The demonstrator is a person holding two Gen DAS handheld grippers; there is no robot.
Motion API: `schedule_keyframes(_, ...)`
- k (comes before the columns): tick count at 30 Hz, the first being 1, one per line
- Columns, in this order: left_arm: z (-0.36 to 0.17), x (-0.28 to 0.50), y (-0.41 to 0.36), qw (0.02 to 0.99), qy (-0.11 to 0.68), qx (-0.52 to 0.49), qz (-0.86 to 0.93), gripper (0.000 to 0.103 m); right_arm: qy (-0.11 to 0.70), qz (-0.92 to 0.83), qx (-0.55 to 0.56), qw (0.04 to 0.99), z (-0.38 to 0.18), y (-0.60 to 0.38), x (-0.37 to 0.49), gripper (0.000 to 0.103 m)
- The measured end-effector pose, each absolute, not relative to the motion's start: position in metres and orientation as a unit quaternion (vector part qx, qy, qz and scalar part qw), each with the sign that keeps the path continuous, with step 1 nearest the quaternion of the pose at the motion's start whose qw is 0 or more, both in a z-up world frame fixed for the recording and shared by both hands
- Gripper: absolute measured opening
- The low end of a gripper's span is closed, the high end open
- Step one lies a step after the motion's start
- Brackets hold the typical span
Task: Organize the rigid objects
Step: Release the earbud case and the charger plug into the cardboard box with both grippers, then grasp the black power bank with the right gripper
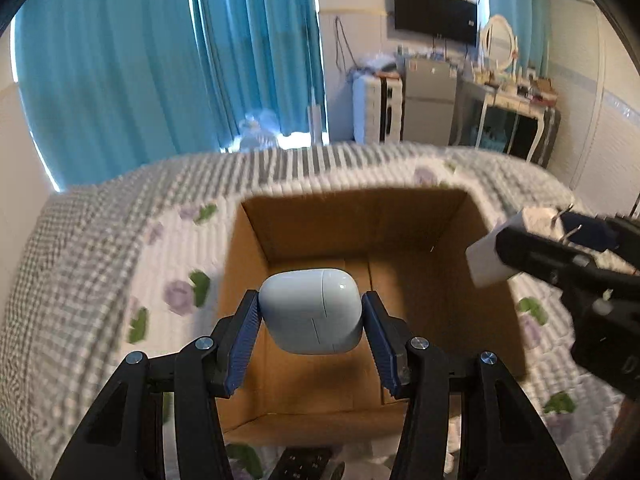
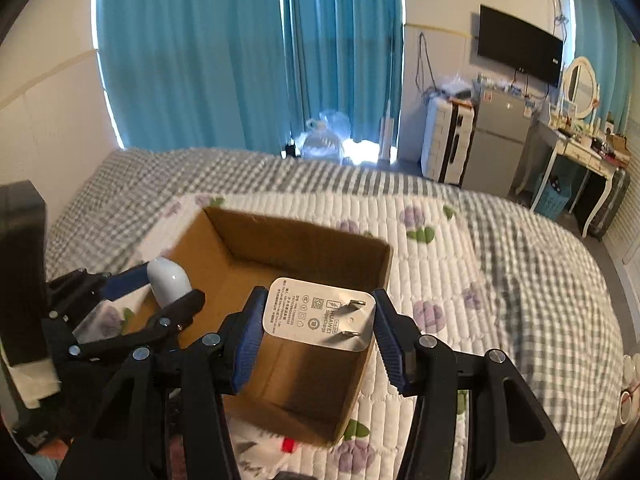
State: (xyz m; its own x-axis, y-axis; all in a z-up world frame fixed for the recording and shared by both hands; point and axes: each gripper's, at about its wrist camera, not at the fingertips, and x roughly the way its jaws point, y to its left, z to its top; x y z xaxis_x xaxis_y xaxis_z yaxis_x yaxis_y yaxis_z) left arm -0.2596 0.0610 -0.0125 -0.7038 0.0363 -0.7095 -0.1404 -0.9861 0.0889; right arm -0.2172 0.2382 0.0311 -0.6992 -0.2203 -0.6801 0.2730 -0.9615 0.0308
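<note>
Carrying step: left tongs (image 1: 311,316) pinch an earbud case (image 1: 311,311), right tongs (image 2: 318,316) pinch a charger plug (image 2: 320,314), both over the cardboard box (image 2: 304,236) at frame centre; next, lower and release inside.

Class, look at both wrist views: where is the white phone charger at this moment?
The charger is clamped in the right gripper, prongs up, above the open cardboard box on the bed, right of the left gripper's earbud case.
</note>
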Motion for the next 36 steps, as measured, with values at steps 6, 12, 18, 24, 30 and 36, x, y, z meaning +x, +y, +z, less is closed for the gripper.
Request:
schedule_keyframes(6, -0.047, -0.264, 0.071, 0.059, 0.072, -0.398, 0.913, 0.053, 0.041, -0.910, 0.389, 0.136, -0.002, 0.250, -0.233, 0.051)
schedule_keyframes(12, -0.041, -0.254, 0.070, 0.072, 0.054, -0.390, 0.916, 0.083, 0.042, -0.912, 0.383, 0.142, -0.001, 0.248, -0.229, 0.051)
schedule_keyframes(18, -0.021, -0.234, 0.046, 0.064, 0.049, -0.374, 0.924, 0.084, 0.016, -0.914, 0.378, 0.149, 0.010, 0.252, -0.219, 0.052)
schedule_keyframes(24, -0.016, -0.198, 0.008, 0.040, 0.043, -0.364, 0.930, 0.084, 0.035, -0.902, 0.401, 0.155, -0.010, 0.235, -0.210, 0.052)
schedule_keyframes(30, -0.020, -0.173, -0.014, 0.033, 0.026, -0.355, 0.934, 0.084, 0.046, -0.897, 0.415, 0.143, -0.032, 0.226, -0.216, 0.052)
schedule_keyframes(36, -0.027, -0.161, -0.025, 0.033, 0.024, -0.357, 0.933, 0.084, 0.028, -0.925, 0.361, 0.117, -0.008, 0.242, -0.209, 0.078)
